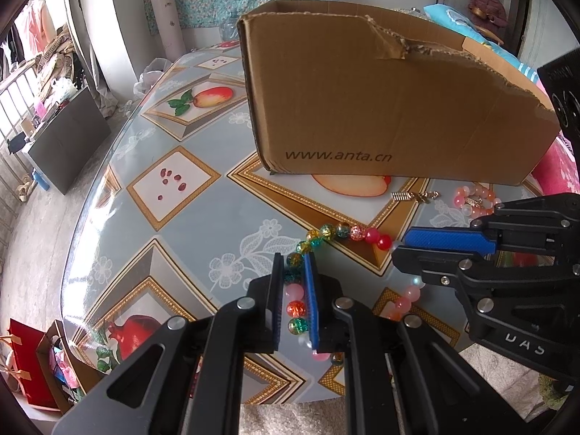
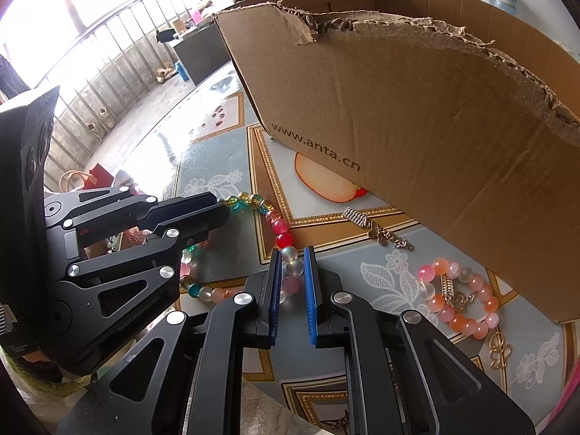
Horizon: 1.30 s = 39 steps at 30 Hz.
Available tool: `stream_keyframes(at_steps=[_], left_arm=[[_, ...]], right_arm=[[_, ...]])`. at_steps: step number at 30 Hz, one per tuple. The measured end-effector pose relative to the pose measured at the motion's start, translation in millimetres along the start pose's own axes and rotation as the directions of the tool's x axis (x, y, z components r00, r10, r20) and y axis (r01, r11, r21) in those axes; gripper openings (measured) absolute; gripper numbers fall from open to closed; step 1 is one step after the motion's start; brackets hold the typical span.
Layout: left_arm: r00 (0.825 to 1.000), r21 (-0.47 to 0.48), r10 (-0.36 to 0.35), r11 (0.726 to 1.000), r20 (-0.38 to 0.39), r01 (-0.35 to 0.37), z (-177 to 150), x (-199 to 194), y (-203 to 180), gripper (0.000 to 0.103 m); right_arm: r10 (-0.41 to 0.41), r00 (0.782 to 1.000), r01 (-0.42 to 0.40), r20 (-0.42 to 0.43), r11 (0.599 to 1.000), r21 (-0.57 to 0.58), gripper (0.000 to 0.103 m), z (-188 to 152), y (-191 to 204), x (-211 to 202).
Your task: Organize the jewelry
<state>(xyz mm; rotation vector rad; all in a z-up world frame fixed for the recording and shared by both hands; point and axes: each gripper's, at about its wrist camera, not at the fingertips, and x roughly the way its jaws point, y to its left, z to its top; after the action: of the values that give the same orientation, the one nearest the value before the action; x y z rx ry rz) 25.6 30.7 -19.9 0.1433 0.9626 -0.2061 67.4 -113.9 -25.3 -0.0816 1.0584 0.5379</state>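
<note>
A long multicoloured bead necklace [image 1: 331, 232] lies in a loop on the patterned table; it also shows in the right wrist view [image 2: 280, 225]. My left gripper [image 1: 294, 272] is shut on its left side, beads showing between the jaws. My right gripper [image 2: 293, 264] is shut on its pale beads on the right side; it shows in the left wrist view [image 1: 397, 245]. A torn cardboard box [image 1: 380, 108] marked www.anta.cn stands just behind. A pink and orange bead bracelet [image 2: 460, 301] with gold charms lies to the right, by the box.
A silver butterfly chain [image 2: 380, 230] lies in front of the box [image 2: 417, 101]. A gold charm [image 2: 499, 353] lies near the table's right front. The round table [image 1: 174, 181] drops off to the left, with floor, bags and a dark cabinet [image 1: 69, 145] below.
</note>
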Motion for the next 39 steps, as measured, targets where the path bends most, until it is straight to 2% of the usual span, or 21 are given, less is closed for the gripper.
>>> stream_keyframes(at_steps=[39], left_arm=[[1.000, 0.011, -0.001, 1.000, 0.011, 0.001, 0.2, 2.8, 0.8, 0.011]], right_arm=[[-0.009, 1.000, 0.009, 0.011, 1.000, -0.001, 0.011, -2.2, 5.6, 0.8]])
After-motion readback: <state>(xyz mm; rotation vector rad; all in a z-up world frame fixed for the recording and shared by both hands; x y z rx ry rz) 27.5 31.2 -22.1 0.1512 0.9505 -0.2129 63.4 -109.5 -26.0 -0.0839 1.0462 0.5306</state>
